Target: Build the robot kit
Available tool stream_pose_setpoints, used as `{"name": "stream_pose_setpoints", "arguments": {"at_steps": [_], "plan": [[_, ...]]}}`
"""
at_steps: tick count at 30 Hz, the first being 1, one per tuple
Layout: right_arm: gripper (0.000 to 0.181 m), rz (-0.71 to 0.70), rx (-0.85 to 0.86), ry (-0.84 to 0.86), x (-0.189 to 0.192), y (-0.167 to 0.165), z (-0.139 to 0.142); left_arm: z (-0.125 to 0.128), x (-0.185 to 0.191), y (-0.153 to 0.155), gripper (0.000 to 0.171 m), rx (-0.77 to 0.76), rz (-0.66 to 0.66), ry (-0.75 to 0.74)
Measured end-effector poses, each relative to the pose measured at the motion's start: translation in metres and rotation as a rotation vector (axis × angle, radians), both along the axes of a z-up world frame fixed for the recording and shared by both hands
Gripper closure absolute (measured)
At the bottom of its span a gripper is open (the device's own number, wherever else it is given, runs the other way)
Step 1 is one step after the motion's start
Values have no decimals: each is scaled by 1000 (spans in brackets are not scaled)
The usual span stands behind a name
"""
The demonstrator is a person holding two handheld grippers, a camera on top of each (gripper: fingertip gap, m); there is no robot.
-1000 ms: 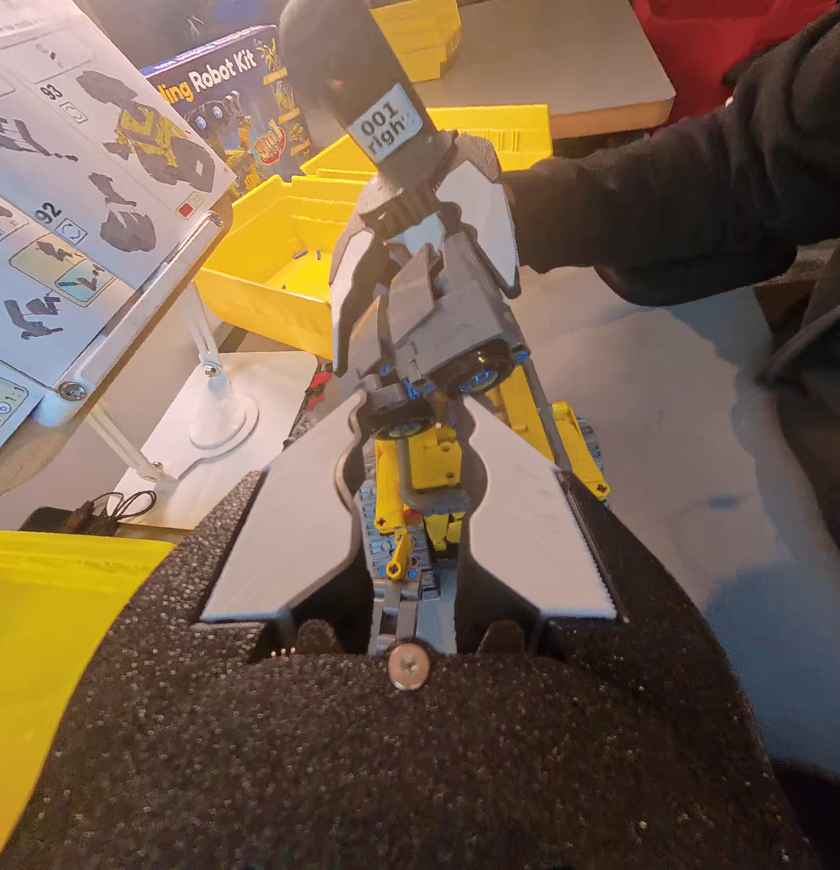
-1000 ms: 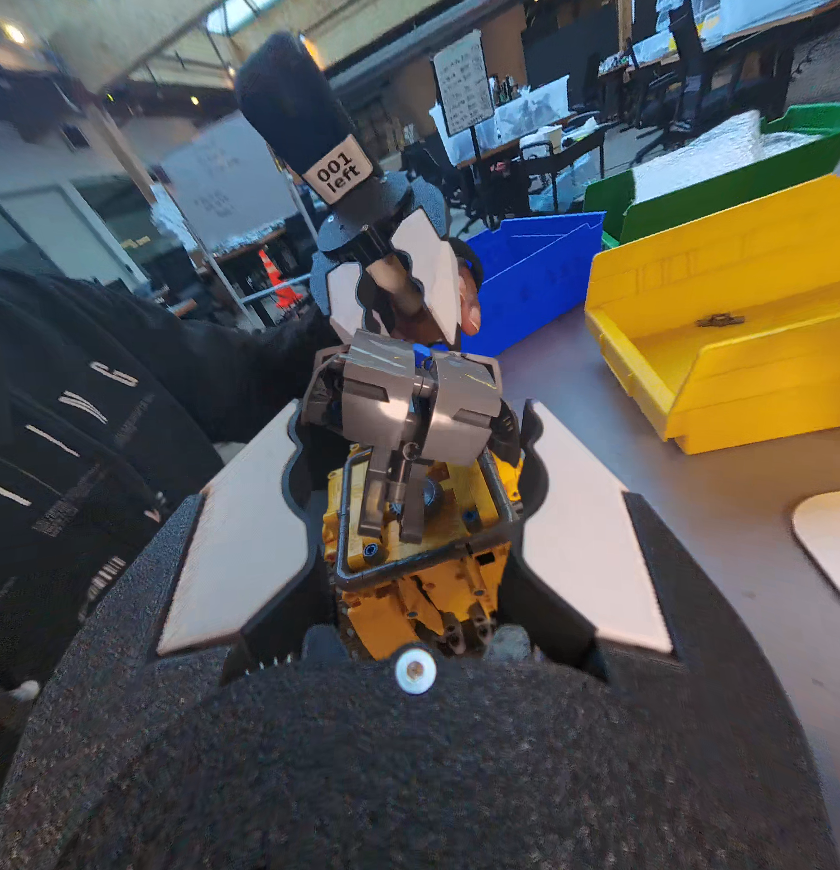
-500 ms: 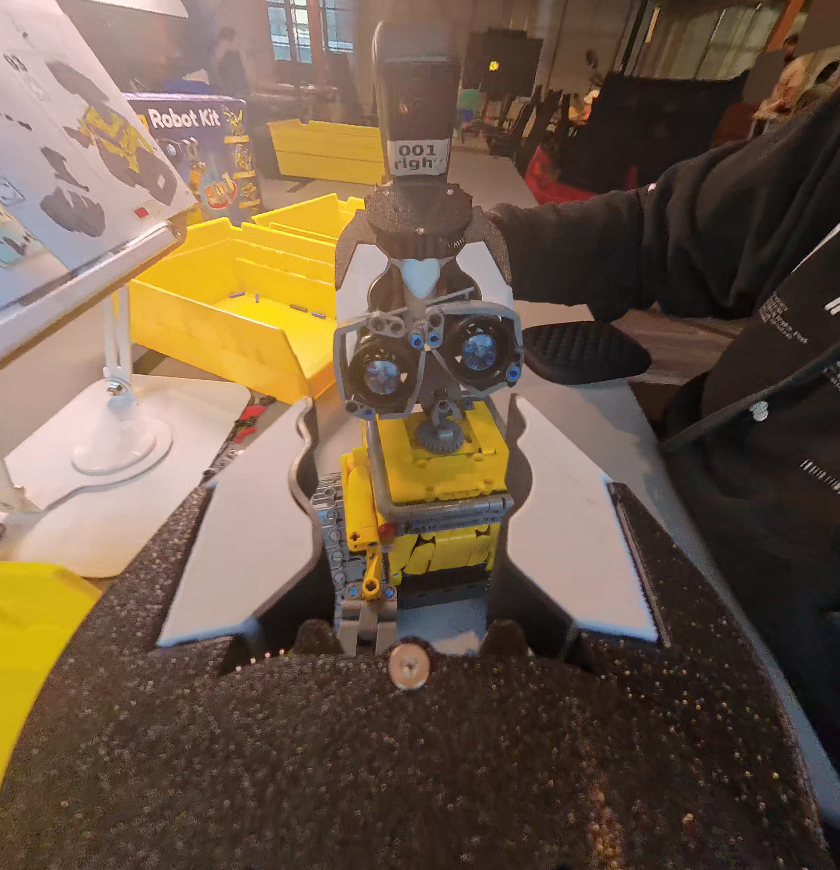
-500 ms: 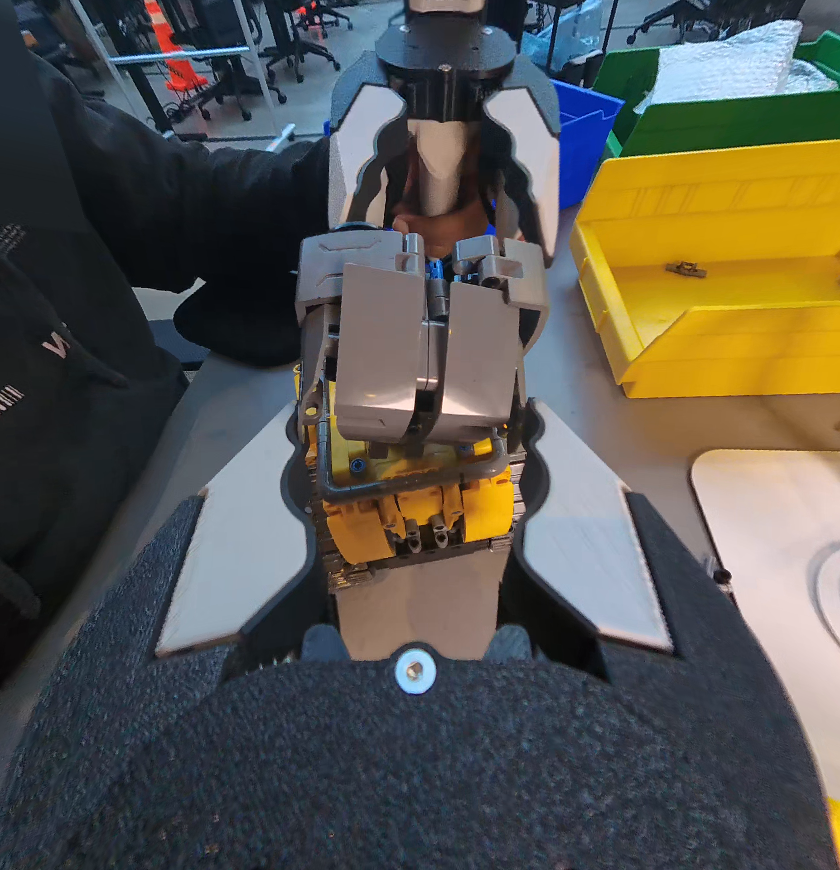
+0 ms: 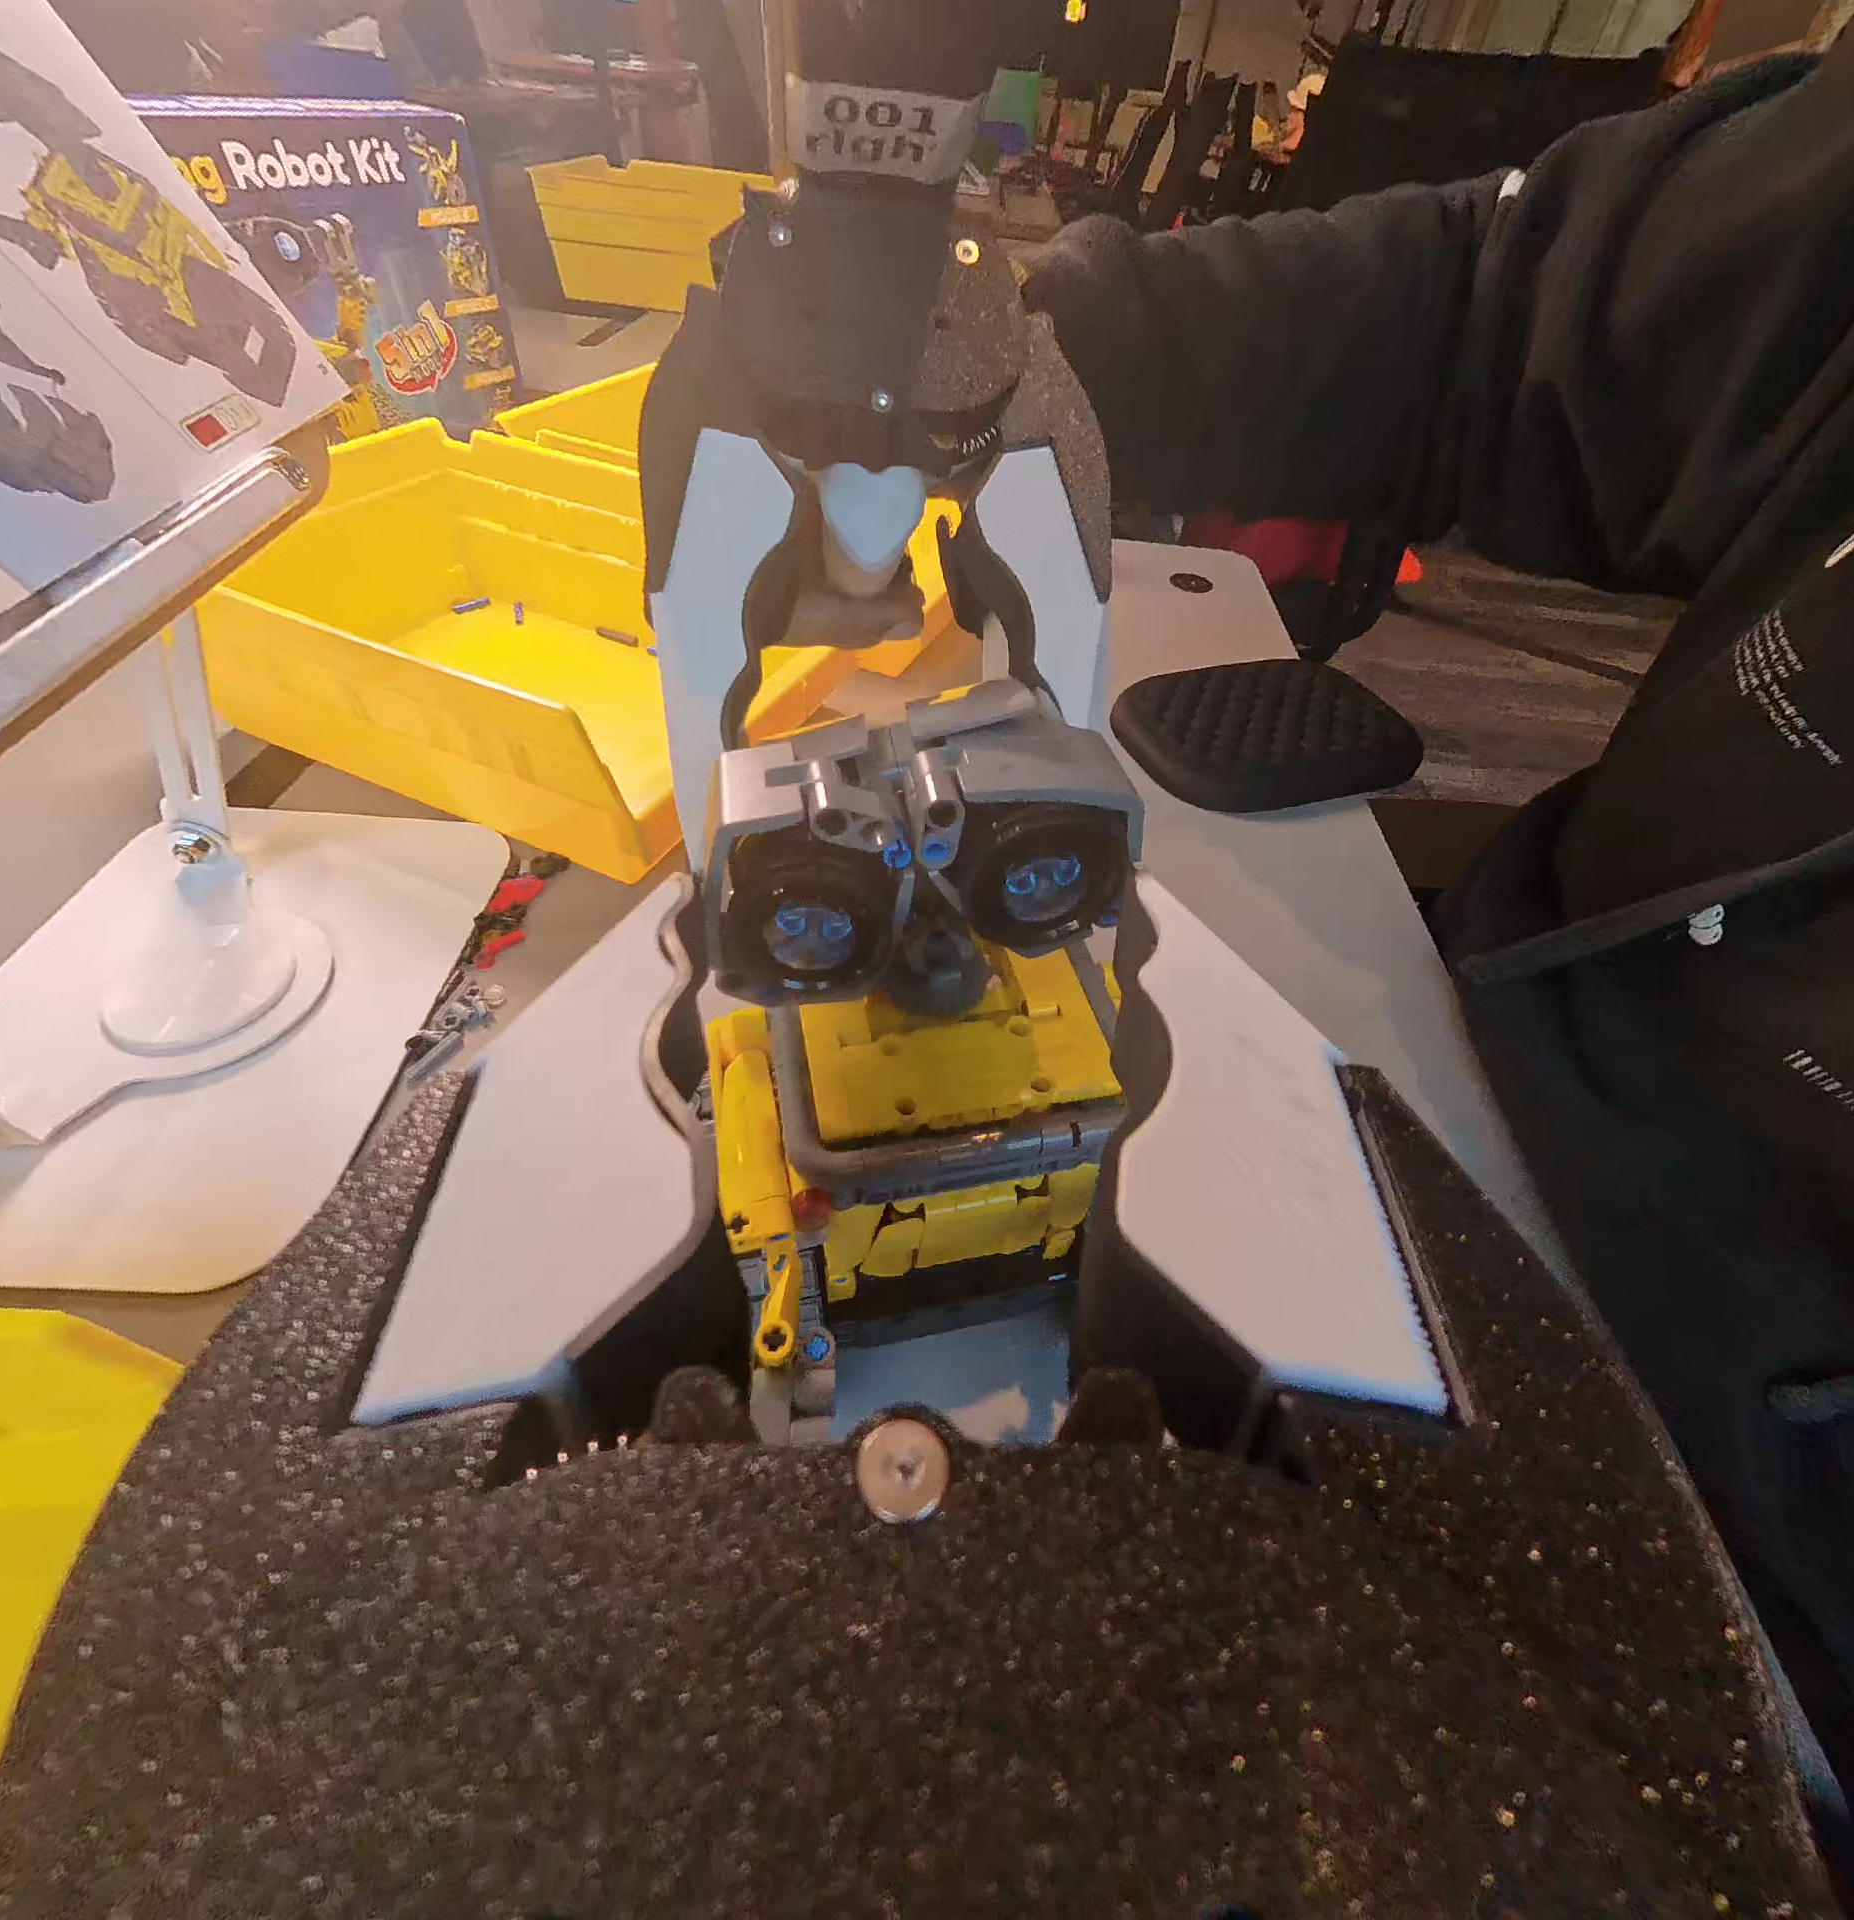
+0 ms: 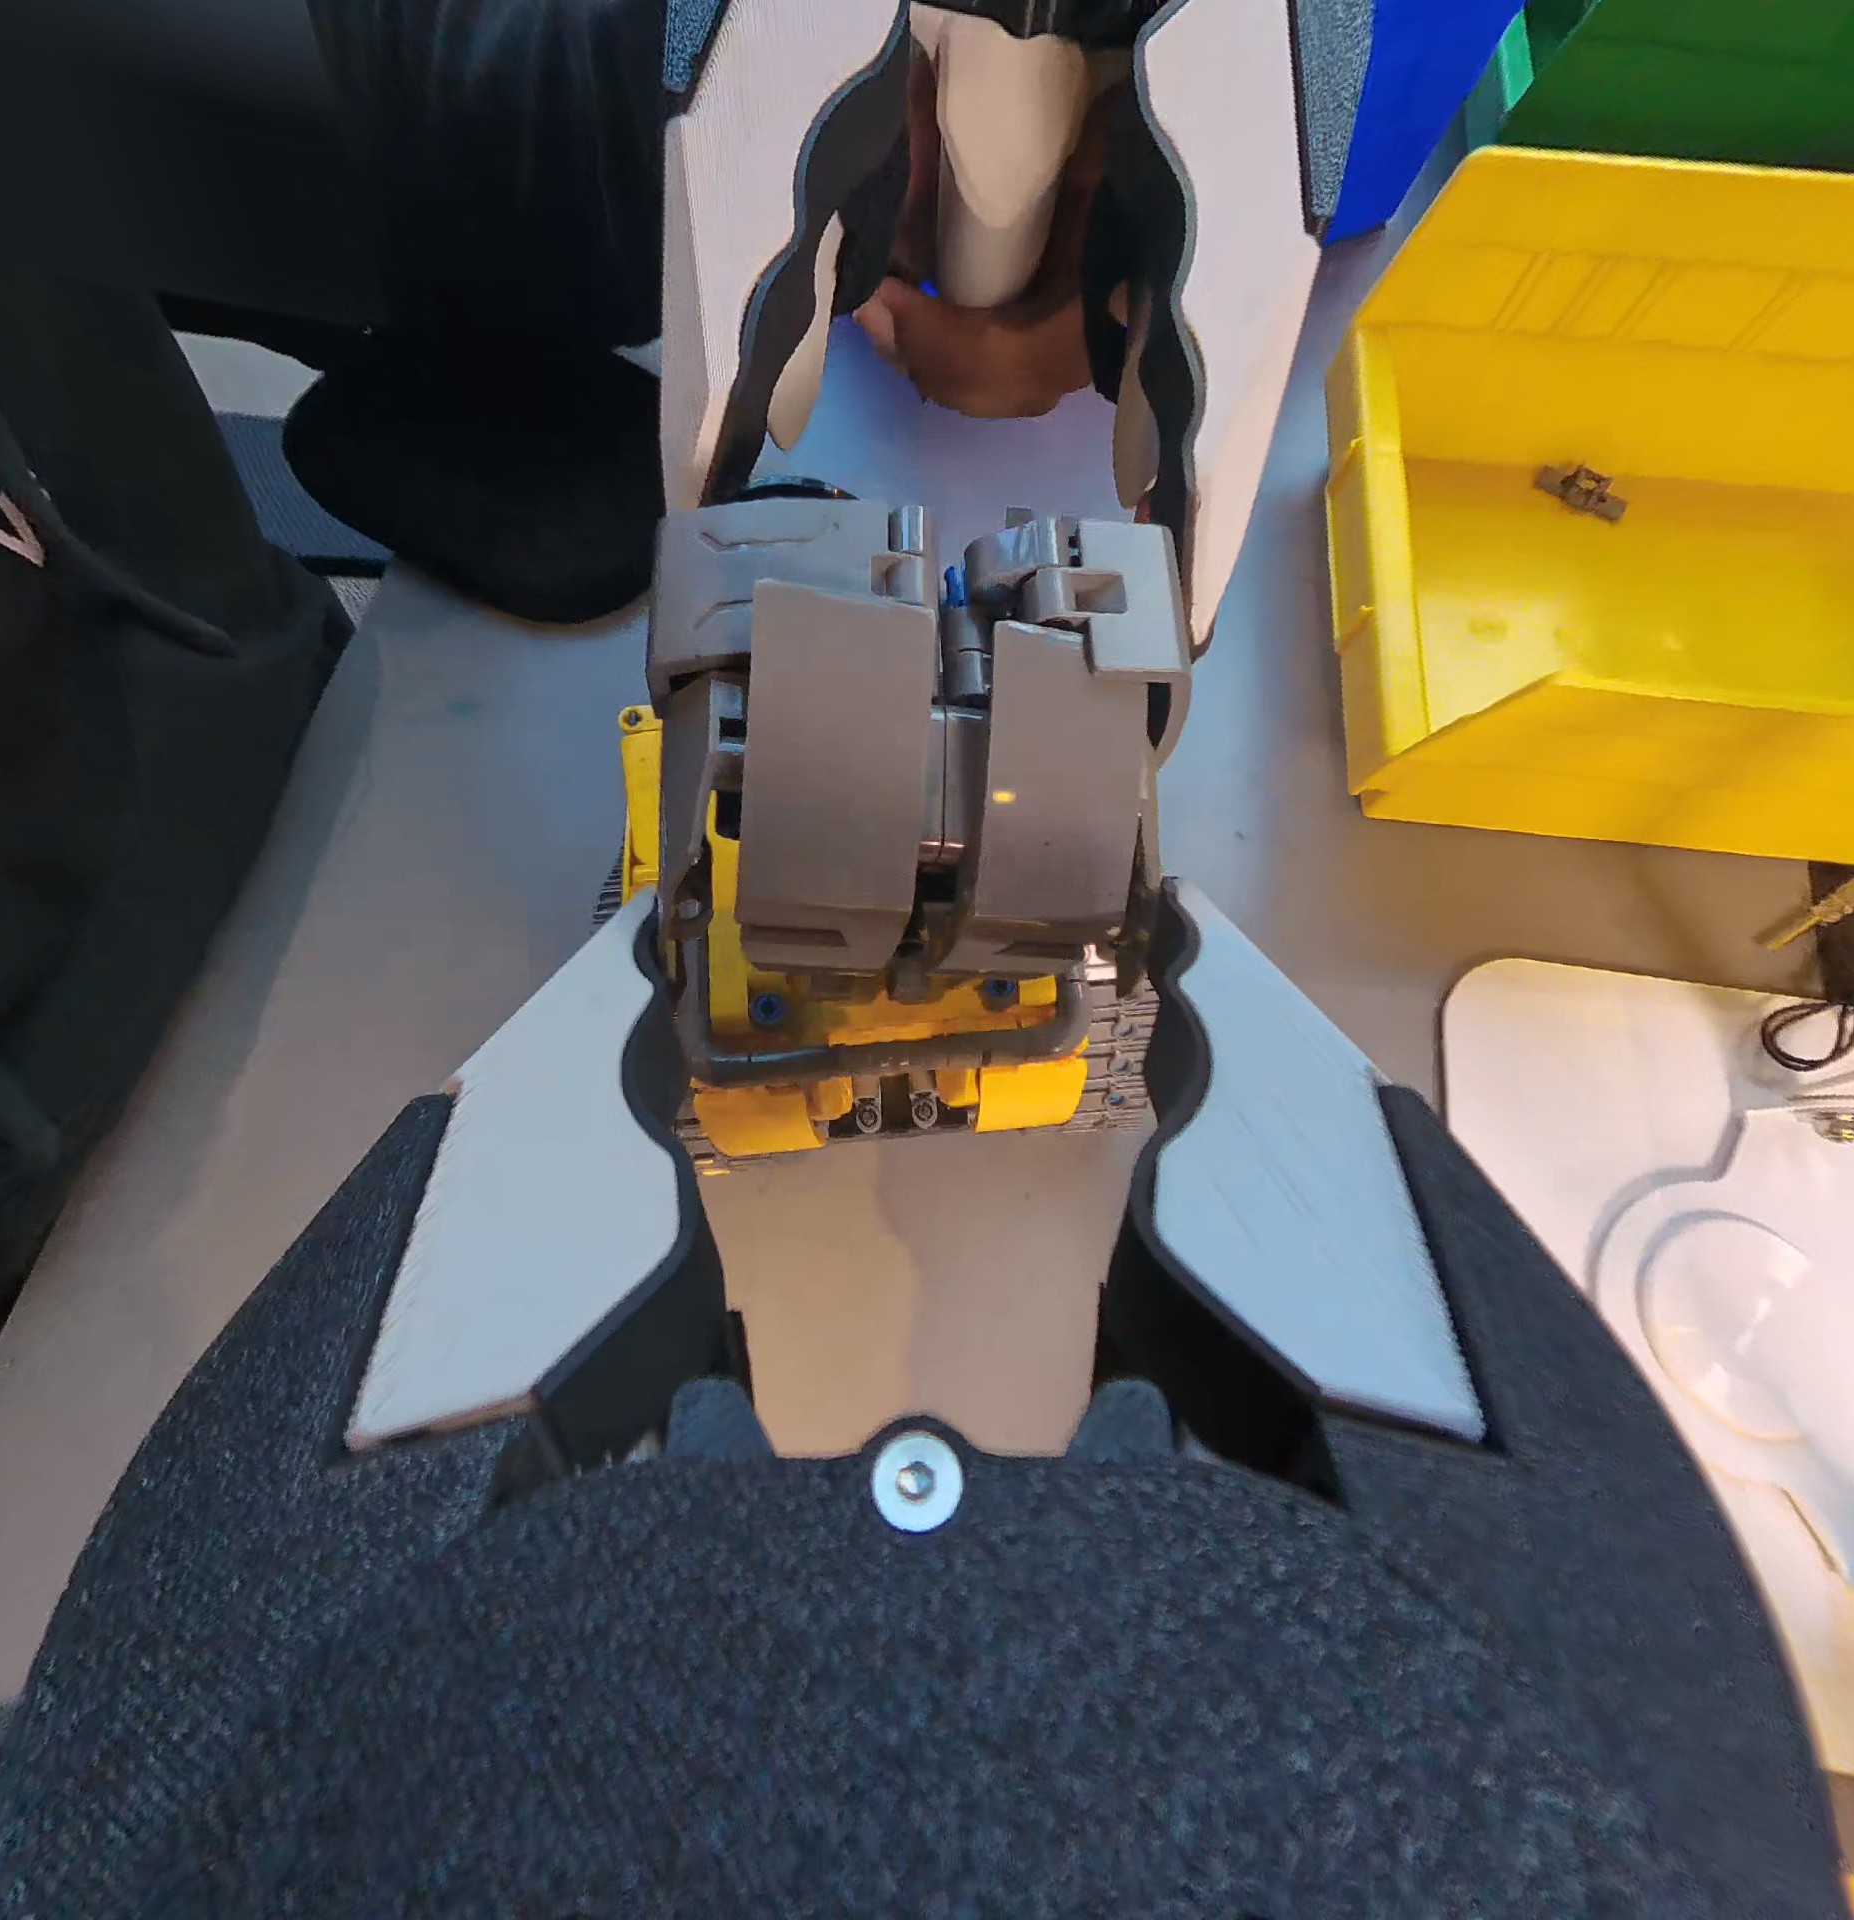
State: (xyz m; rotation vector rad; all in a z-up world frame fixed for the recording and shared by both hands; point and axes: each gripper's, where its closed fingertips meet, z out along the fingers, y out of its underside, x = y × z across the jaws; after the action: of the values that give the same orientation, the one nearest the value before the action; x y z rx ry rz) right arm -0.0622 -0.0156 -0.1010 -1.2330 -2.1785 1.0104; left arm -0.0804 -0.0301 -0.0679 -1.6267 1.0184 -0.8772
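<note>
Since a second ago the toy robot (image 5: 907,1049) has gone from tilted and lifted between the two tools to standing upright on the grey table (image 5: 1287,914), and both tongs have swung level to face each other across it.

The left gripper (image 5: 907,1060) sits in the middle of its own view with its grey fingers (image 5: 549,1174) spread to either side of the toy's yellow body; the inner edges lie right against it, but I cannot tell whether they press or only flank it. The right gripper (image 6: 907,977) likewise has its fingers (image 6: 1287,1174) apart around the back of the toy, tips level with the tracked base, and again a grip cannot be made out. In the left wrist view this right gripper (image 5: 876,644) stands behind the toy's head, upper centre, held by a black sleeve (image 5: 1370,343) coming in from the upper right.

The toy faces the left wrist view, two round blue-lensed eyes in a grey head above a yellow box body.

Farther out, a yellow bin (image 5: 435,665) with a few small parts lies at centre left, a white stand (image 5: 190,935) holding an instruction sheet (image 5: 92,312) at the left edge, and a blue box (image 5: 351,239) at upper left. Loose small pieces (image 5: 487,966) lie near the stand's base. In the right wrist view another yellow bin (image 6: 1609,520) fills the upper right, with a blue bin (image 6: 1411,114) beyond it.
</note>
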Motion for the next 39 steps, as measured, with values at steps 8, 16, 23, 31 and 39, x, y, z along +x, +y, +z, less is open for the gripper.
{"name": "stream_pose_setpoints", "arguments": {"at_steps": [8, 16, 23, 31, 39], "plan": [[92, -25, 64, -51, -3, -3, 1, -4, -6, -4, 94, 30, -49, -21], [92, -44, 169, -69, -3, -5, 1, -4, -7, -9, 94, 112, -79, 29], [91, -41, 260, -94, 1, -5, 0, -3, -4, -12, 94, 183, -64, 91], [91, -30, 331, -125, 3, -4, -2, -4, -2, -13, 94, 237, -55, 126], [91, -10, 384, -176, -1, -7, -4, -15, -10, -14, 102, 294, -43, 214]]}}
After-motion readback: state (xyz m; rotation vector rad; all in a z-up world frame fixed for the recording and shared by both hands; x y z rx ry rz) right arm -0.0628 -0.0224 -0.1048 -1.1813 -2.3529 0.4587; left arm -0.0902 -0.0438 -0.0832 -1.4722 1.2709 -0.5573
